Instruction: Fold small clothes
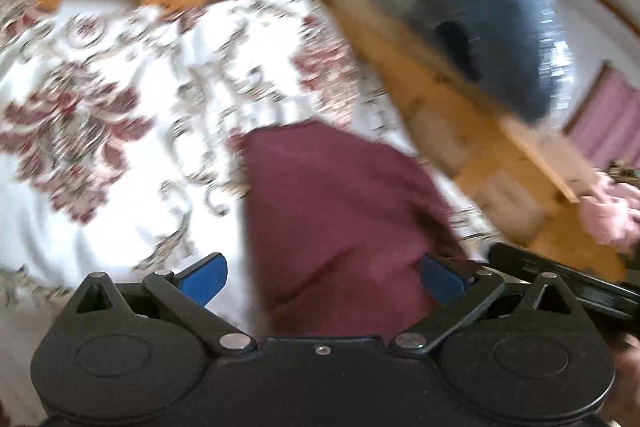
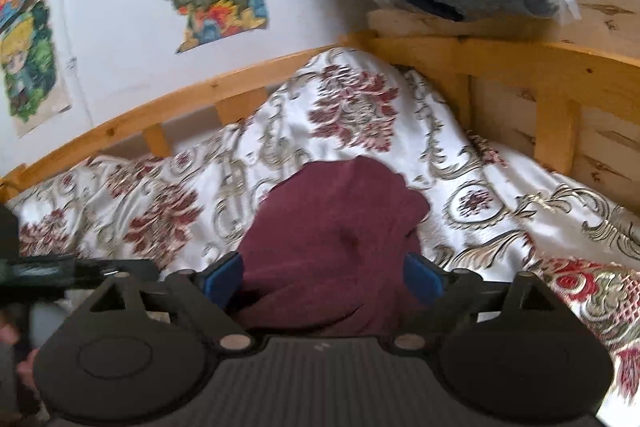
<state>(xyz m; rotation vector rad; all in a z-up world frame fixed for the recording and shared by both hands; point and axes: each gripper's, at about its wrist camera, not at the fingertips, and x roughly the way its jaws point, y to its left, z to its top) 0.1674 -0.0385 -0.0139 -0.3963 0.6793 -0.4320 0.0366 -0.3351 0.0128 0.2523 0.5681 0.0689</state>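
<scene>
Cloth: red cloth, middle of frame, on flowery blanket.
Right gripper: wide, holding nothing.
Left gripper: wide, holding nothing.
Tip: grab corners, fold flat.

Left gripper and right gripper both angle downward, jaws spread wide.

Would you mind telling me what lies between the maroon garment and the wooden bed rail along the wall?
Only the floral bedspread lies between the maroon garment and the wooden bed rail; the right wrist view shows this stretch most clearly.
</scene>
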